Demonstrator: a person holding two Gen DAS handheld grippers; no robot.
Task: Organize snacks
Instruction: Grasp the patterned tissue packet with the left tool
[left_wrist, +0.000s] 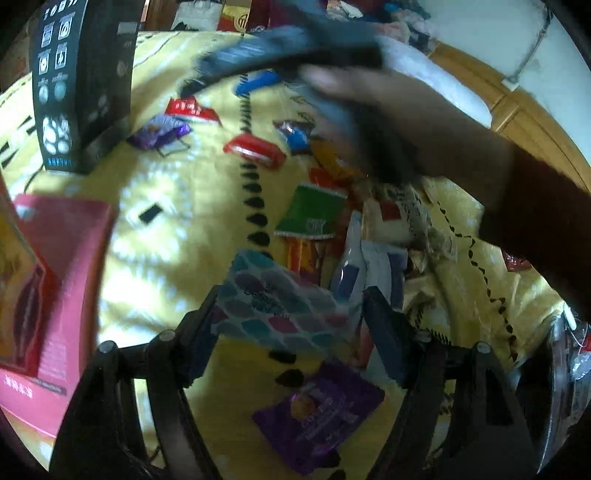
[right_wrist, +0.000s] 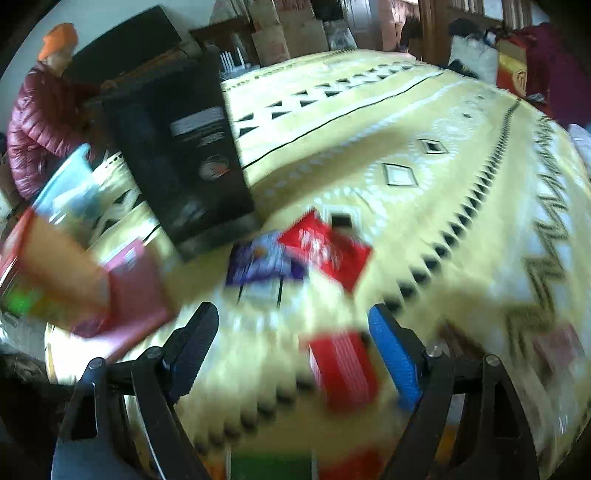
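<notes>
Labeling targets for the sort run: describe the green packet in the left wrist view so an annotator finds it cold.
Start at the yellow patterned blanket and follow its line of black teardrop marks down from the top. The green snack packet lies flat just right of that line, at the left edge of the jumbled snack pile. It is the only solid green wrapper, with pale crimped ends.

Motion blur smears the red packet (right_wrist: 341, 369) and purple packet (right_wrist: 264, 264).

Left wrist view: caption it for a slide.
Open left gripper hovers over snack packets scattered on a yellow blanket.
</notes>
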